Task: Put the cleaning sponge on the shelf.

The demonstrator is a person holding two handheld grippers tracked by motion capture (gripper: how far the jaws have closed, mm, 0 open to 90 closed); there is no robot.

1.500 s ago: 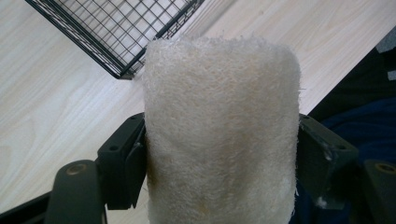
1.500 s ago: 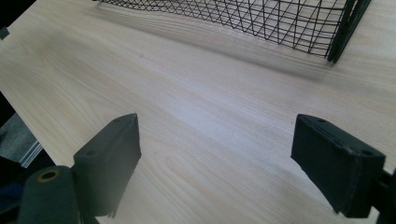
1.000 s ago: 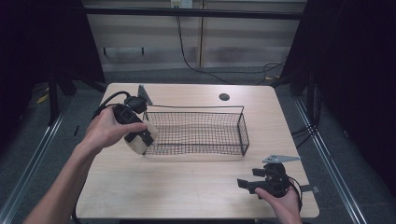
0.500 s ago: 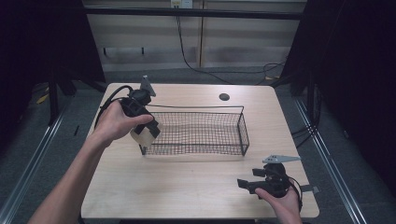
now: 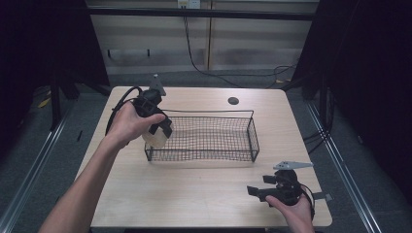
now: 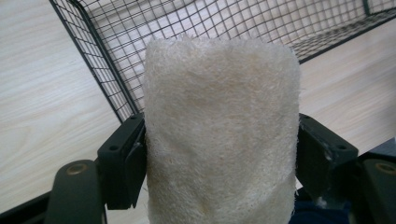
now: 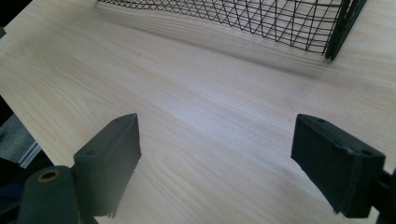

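Note:
A cream, fibrous loofah sponge (image 6: pixel 219 135) is clamped between the black jaws of my left gripper (image 5: pixel 159 132), which is shut on it. In the high view the loofah sponge (image 5: pixel 154 139) hangs just above the left end of the black wire basket (image 5: pixel 252 130), over its near-left corner. The basket's mesh wall (image 6: pixel 112 88) rises right behind the sponge in the left gripper view. My right gripper (image 5: pixel 257 191) rests low near the table's front right corner, jaws wide apart with only bare wood between them. The basket's corner (image 7: pixel 336 32) stands ahead of it.
The light wooden table (image 5: pixel 194 194) has a dark round cable hole (image 5: pixel 233 101) near its back edge. A black cable (image 5: pixel 121 99) loops from the left gripper. Dark floor and rails surround the table on both sides.
My left gripper has carried the sponge right and away, from beside the basket's left end to above its near-left corner. The right gripper has stayed in place.

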